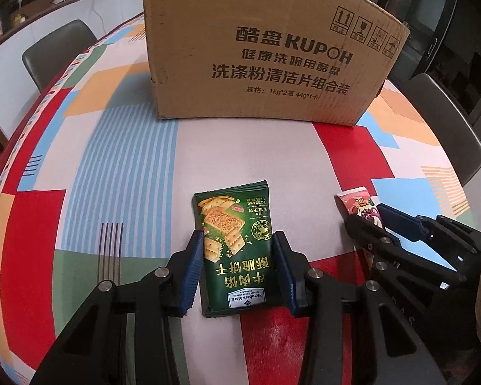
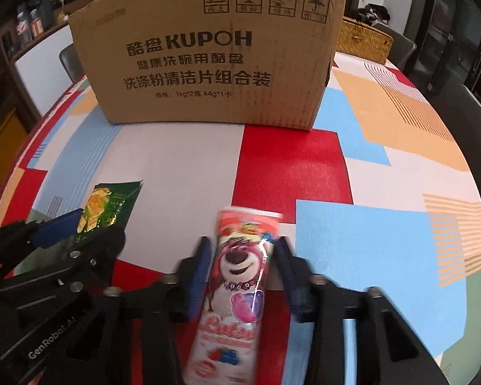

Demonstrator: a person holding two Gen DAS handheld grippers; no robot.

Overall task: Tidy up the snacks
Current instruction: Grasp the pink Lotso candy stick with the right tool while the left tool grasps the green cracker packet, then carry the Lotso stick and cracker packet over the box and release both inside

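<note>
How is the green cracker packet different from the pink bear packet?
The flat green cracker packet shows square crackers; the pink bear snack packet shows a smiling bear. The green one sits in the left claw, the pink one in the right claw. The green looks wider, the pink narrower. Both point toward the brown cardboard box.

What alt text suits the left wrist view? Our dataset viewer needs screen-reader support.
The left tool straddles a green cracker packet lying on a colorful patchwork tablecloth. A large cardboard box stands behind it, and the right tool grips a pink snack packet at right.
</note>
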